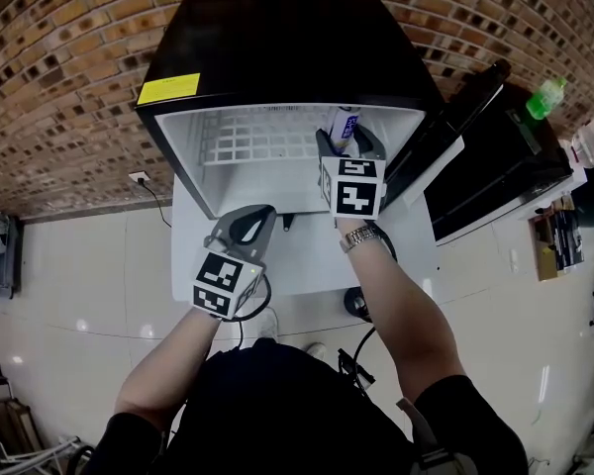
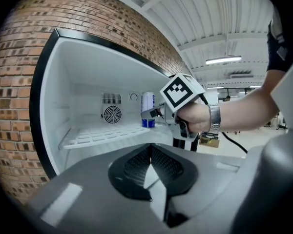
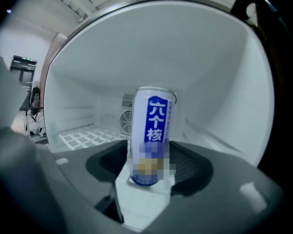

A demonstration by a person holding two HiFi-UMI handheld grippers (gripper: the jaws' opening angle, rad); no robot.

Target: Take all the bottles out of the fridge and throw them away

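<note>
Shelf: white wire-grid shelf (image 1: 257, 137) (image 2: 102, 136) (image 3: 83, 138) inside the white interior of a black-cased compact fridge (image 1: 277, 47); one item on it, a tall white-and-blue cylindrical drink can (image 1: 343, 127) (image 2: 148, 109) (image 3: 151, 140), upright, at the right rear, just right of the round fan grille (image 2: 112, 114) in the back wall.
Surface: flat white surface (image 1: 307, 265) projecting in front of the fridge opening; the fridge appears to stand on it.
Second surface: black surface (image 1: 495, 166) right of the fridge; green plastic bottle (image 1: 546, 97) at its far end.
Floor: pale glossy floor (image 1: 69, 285) below a brick wall (image 1: 59, 87); black cable (image 1: 158, 201) trailing along it left of the fridge.
</note>
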